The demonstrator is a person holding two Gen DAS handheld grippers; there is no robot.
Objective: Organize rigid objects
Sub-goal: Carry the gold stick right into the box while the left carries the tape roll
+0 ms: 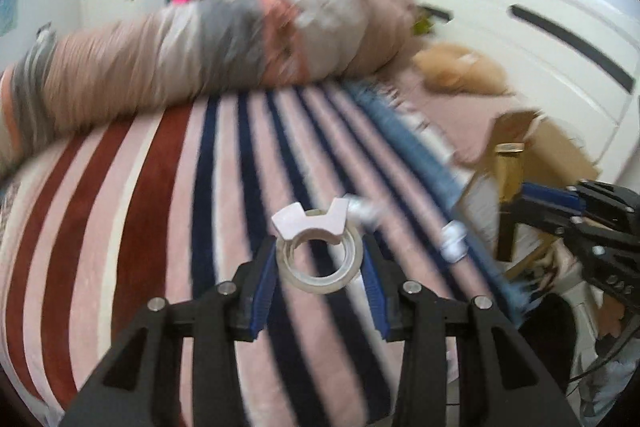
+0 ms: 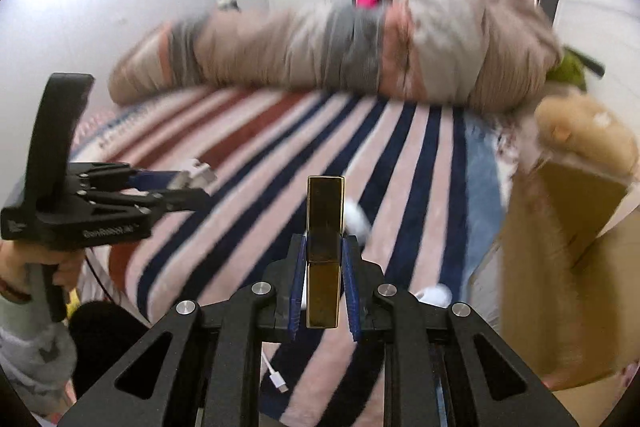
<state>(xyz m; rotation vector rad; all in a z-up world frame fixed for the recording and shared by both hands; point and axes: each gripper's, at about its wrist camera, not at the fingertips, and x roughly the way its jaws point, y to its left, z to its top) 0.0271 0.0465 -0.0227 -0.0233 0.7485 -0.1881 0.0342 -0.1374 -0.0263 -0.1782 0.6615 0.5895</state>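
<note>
My left gripper [image 1: 320,255] is shut on a roll of clear tape [image 1: 320,263] with a white dispenser clip [image 1: 310,221], held above the striped blanket [image 1: 140,207]. It also shows at the left of the right wrist view [image 2: 192,187]. My right gripper [image 2: 324,267] is shut on a gold rectangular box [image 2: 325,227], held upright. In the left wrist view the gold box [image 1: 509,171] and the right gripper [image 1: 532,203] are at the right, next to a cardboard box [image 1: 552,143].
A rolled striped blanket or bolster [image 2: 340,55] lies across the far side of the bed. The cardboard box [image 2: 560,267] stands at the right with a tan plush toy [image 2: 580,131] behind it. A white cable [image 2: 276,379] and small white items [image 2: 436,295] lie on the blanket.
</note>
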